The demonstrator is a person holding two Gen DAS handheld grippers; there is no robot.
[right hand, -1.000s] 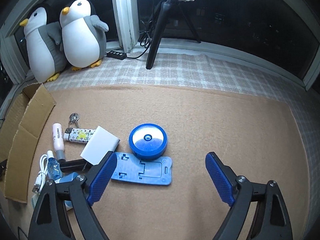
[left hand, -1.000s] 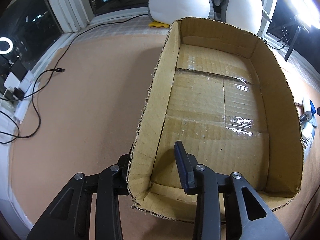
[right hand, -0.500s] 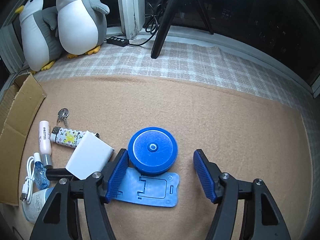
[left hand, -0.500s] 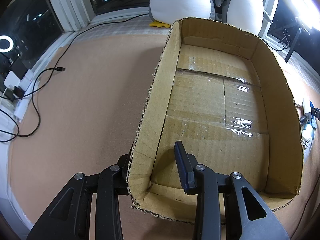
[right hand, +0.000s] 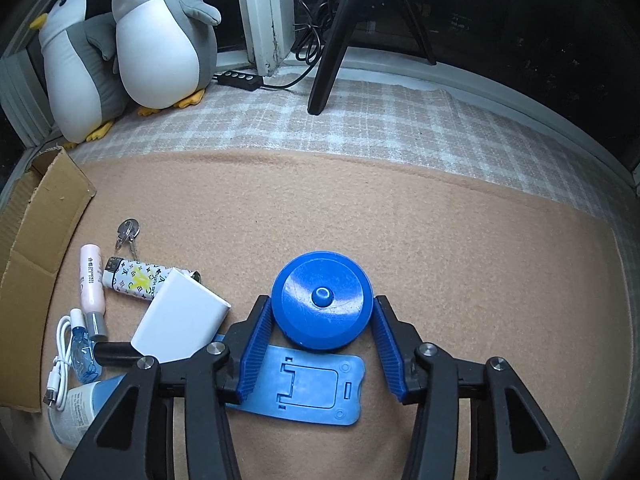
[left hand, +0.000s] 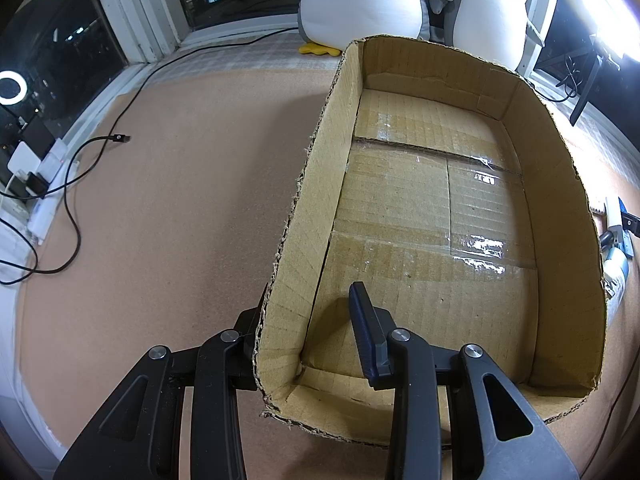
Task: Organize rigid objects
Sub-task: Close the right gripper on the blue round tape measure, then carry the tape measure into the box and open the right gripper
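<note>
Your right fingers (right hand: 380,340) are closing around the blue round case (right hand: 322,304), which lies partly on the blue phone stand (right hand: 308,388), right of the white power bank (right hand: 180,320). Your left gripper (left hand: 308,332) clamps the cardboard box (left hand: 304,216) wall.

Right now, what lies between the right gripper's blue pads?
The round blue plastic disc, over the flat blue phone stand; the right gripper is closing. Right wrist view.

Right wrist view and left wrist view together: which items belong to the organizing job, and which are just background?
Job items: cardboard box, blue round case, blue flat stand, white power bank, patterned lighter, keys, pink tube.

Background: plush penguins, tripod, ring light, black cable.
</note>
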